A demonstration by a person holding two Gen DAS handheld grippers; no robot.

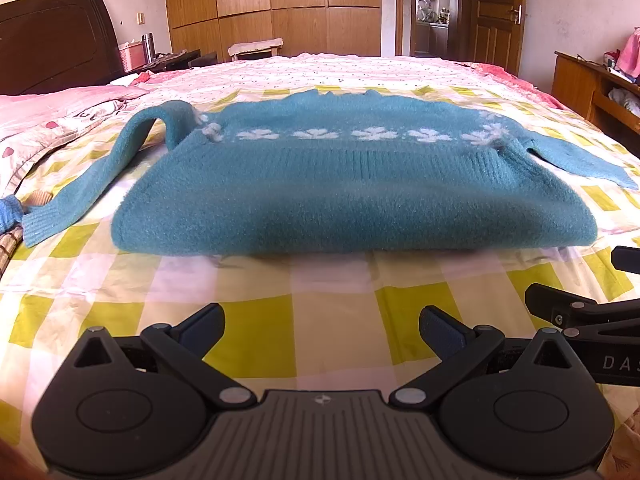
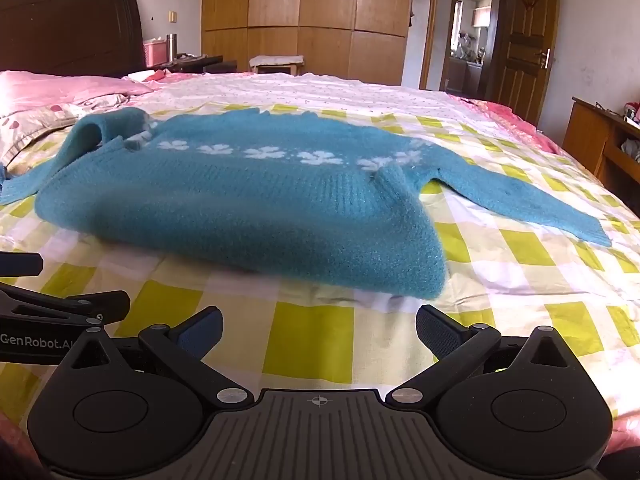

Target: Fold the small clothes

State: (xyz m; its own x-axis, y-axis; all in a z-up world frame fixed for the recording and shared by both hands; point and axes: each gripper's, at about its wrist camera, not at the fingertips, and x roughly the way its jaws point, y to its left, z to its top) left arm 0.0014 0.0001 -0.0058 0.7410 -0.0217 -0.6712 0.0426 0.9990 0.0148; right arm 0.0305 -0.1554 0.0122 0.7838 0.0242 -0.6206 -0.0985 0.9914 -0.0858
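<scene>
A small teal knit sweater (image 1: 352, 196) with a row of white flowers lies on the checked bedsheet (image 1: 320, 320), its lower half folded up over the body. Its sleeves spread out to the left (image 1: 92, 176) and right (image 1: 580, 160). It also shows in the right wrist view (image 2: 240, 208), with the right sleeve (image 2: 532, 204) stretched out flat. My left gripper (image 1: 322, 326) is open and empty, just short of the sweater's near fold. My right gripper (image 2: 319, 330) is open and empty, near the fold's right corner. Each gripper shows at the edge of the other's view.
Pink bedding (image 1: 60, 104) lies at the left by the dark headboard (image 1: 56, 40). A wooden wardrobe (image 1: 276, 4) and an open door (image 1: 496, 12) stand beyond the bed. A wooden shelf unit (image 1: 592, 84) stands at the right.
</scene>
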